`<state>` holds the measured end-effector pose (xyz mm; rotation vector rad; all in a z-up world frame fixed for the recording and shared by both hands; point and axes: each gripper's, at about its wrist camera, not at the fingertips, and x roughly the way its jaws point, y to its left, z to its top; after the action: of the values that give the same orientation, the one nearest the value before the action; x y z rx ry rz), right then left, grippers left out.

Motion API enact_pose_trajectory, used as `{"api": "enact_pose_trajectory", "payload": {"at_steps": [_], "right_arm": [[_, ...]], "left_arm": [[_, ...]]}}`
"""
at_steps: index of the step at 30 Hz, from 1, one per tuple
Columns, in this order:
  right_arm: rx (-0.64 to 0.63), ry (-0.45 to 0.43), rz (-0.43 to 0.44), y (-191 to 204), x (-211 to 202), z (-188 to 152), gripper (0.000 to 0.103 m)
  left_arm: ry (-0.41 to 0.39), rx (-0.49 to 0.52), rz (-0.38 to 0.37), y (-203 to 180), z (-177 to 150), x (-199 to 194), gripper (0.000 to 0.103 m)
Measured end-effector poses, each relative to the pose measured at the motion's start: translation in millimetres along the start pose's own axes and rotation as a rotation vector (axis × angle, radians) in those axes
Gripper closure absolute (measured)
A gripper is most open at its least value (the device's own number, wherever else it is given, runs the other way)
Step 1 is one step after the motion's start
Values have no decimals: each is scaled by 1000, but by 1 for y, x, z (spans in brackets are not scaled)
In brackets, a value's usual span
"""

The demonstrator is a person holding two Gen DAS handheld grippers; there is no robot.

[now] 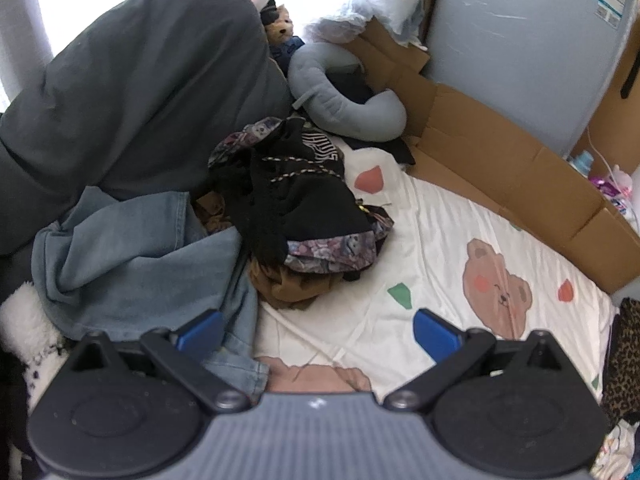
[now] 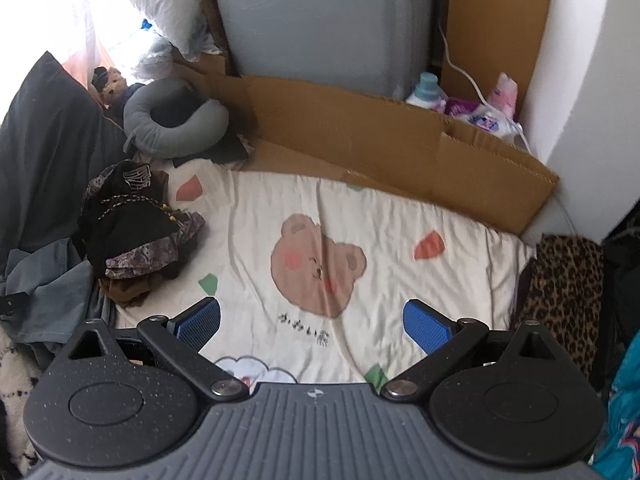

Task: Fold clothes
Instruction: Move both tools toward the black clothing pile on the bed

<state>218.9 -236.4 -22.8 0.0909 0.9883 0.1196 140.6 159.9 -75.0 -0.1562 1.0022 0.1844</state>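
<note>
Both tools spread wide and empty, left tool and right tool over bedsheet; clothes pile and jeans crumpled, nothing visibly folded.

The bed sheet ahead of the right hand-held gripper is smooth matt cotton-like cloth with fine wrinkles. The cardboard beyond it is matt brown paper board. The left hand-held gripper has matt black plastic arms, ribbed blue pads and shiny metal pivots. To its left lies faded denim, slightly rough.
</note>
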Motion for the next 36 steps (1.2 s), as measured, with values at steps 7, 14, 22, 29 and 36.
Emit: {"api": "enact_pose_trajectory", "payload": {"at_steps": [7, 14, 22, 29, 36], "right_arm": [[-100, 17, 61, 4, 26, 2, 2], [-154, 21, 121, 1, 58, -10, 2], [-224, 17, 215, 3, 95, -32, 4], [-205, -13, 259, -10, 120, -48, 8], [-138, -41, 253, -30, 145, -55, 14]], "left_arm": [[-38, 28, 36, 8, 5, 20, 9], [-73, -20, 31, 23, 2, 54, 17], [-119, -77, -42, 26, -11, 102, 27], [-137, -170, -109, 23, -27, 147, 31], [-154, -271, -174, 24, -41, 191, 41]]}}
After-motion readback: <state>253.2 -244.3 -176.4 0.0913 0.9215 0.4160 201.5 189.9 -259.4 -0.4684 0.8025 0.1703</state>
